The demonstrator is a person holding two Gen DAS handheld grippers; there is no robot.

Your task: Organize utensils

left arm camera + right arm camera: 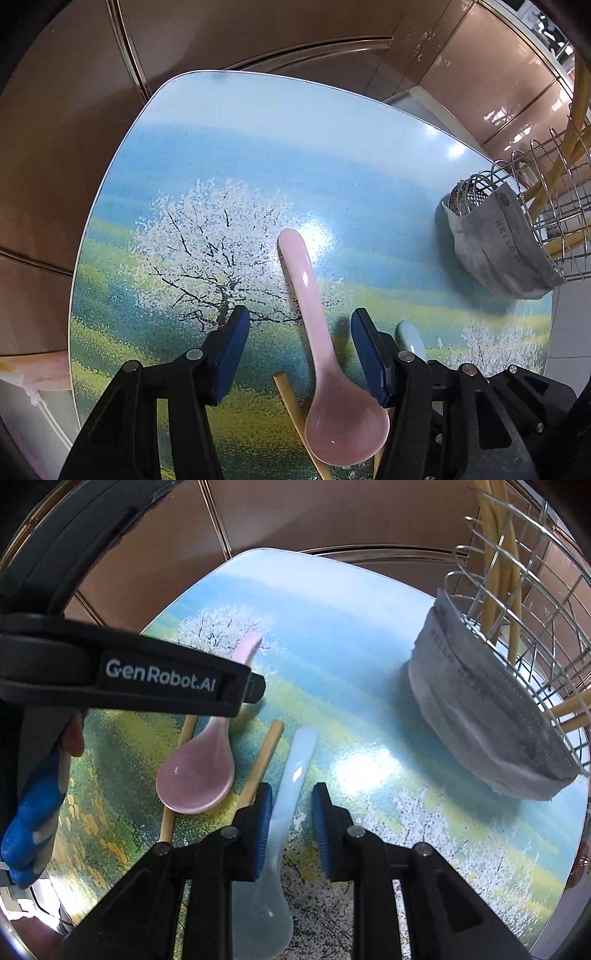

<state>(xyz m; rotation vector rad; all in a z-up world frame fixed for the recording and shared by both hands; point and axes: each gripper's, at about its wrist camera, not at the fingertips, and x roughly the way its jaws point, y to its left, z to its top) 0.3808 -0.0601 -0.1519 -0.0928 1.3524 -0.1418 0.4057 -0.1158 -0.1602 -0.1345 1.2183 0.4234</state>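
left tongs (pixel 299 354): open, jaws wide either side of pink spoon handle, pads not touching it; lower centre of left view.
right tongs (pixel 291 827): open, narrower gap; blue spoon handle runs up between the pads, close against the left pad, contact unclear.
pink spoon (pixel 325 369): flat on table, bowl toward bottom of left view, handle tip toward centre; in right view mid-left, handle partly behind left device.
blue spoon (pixel 280 849): flat on table, bowl at bottom centre of right view; left view shows only a handle tip behind the right finger.
chopsticks (pixel 258 764): two loose on table by the spoons, one partly under pink spoon; left view shows only stubs near the bowl.
rack (pixel 517 602): wire, upper right of both views, more chopsticks standing in it.
pouch (pixel 480 709): grey cloth on rack's front; left view reads "HELLO", rest blurred.
table (pixel 258 147): printed blossom-tree landscape.
right view only: left device's black body across upper left, lettering "GenRobot.AI"; gloved hand (pixel 40 805), blue, lower left.
left view only: table's far edge and brown panels beyond.
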